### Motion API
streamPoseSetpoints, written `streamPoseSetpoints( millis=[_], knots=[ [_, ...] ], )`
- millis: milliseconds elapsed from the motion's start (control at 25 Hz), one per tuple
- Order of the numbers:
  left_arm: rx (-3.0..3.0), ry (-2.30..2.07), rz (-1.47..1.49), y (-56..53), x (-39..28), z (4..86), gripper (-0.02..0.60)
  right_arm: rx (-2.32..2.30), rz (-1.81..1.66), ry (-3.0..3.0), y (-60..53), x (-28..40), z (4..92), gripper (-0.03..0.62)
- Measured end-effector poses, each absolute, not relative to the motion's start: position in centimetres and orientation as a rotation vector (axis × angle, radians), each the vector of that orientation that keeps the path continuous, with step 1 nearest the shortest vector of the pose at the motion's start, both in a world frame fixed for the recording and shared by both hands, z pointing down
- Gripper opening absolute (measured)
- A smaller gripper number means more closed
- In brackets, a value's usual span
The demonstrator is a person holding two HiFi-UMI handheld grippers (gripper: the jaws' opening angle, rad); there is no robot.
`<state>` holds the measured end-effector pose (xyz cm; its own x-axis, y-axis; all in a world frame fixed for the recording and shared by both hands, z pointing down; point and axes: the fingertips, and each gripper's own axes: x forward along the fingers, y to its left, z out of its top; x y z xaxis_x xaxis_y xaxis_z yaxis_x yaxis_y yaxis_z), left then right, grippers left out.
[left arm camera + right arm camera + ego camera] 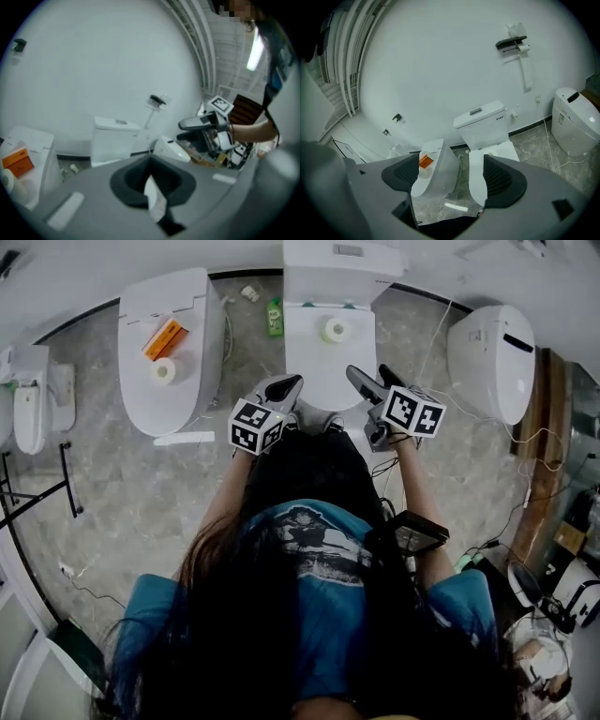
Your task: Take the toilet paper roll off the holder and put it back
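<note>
A black wall holder (512,43) carries a small white toilet paper roll (524,48) high on the wall, far from both grippers; the holder (158,99) is also small in the left gripper view. Another roll (336,330) lies on the middle toilet (328,371) just ahead of me. My left gripper (289,383) (152,185) is shut, with a thin white strip at the seam of its pads. My right gripper (370,379) (452,176) is open and holds nothing. Both hover side by side over the toilet's front.
A second toilet (169,352) at the left bears an orange box (163,338) and a third roll (164,370). A green bottle (275,318) stands on the floor between the toilets. Another toilet (492,357) sits at the right, with cables (525,442) trailing beside it.
</note>
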<state>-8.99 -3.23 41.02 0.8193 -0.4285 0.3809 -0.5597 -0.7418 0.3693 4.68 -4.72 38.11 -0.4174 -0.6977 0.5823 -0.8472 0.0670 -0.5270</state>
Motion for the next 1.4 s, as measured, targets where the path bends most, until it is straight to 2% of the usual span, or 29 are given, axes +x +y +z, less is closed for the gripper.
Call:
streamPoseSetpoints(
  millis=[280, 400, 440, 560, 680, 960, 1400],
  knots=[
    [2.515, -0.724, 0.338, -0.6, -9.4, 39.9, -0.009, 1.577, 1.374, -2.139, 0.7, 4.7, 37.6, 0.441],
    [2.531, -0.732, 0.333, 0.4, -9.0, 39.2, -0.009, 1.55, 1.383, -2.148, 2.4, 4.3, 37.4, 0.414],
    [2.537, -0.738, 0.33, 0.8, -8.8, 38.9, -0.009, 1.545, 1.371, -2.151, 3.0, 4.3, 37.3, 0.382],
    [2.552, -0.761, 0.319, 2.3, -8.1, 37.8, -0.009, 1.554, 1.32, -2.167, 4.7, 5.0, 36.9, 0.211],
    [2.566, -0.79, 0.312, 4.3, -7.3, 36.9, -0.009, 1.535, 1.259, -2.206, 6.5, 5.4, 36.0, 0.09],
    [2.555, -0.934, 0.253, 11.4, -5.4, 35.2, -0.009, 1.45, 1.162, -2.324, 14.3, 7.6, 34.7, 0.055],
    [2.504, -1.038, 0.351, 26.3, -1.6, 36.9, -0.009, 1.292, 1.025, -2.379, 26.3, 9.6, 36.4, 0.052]
  ],
)
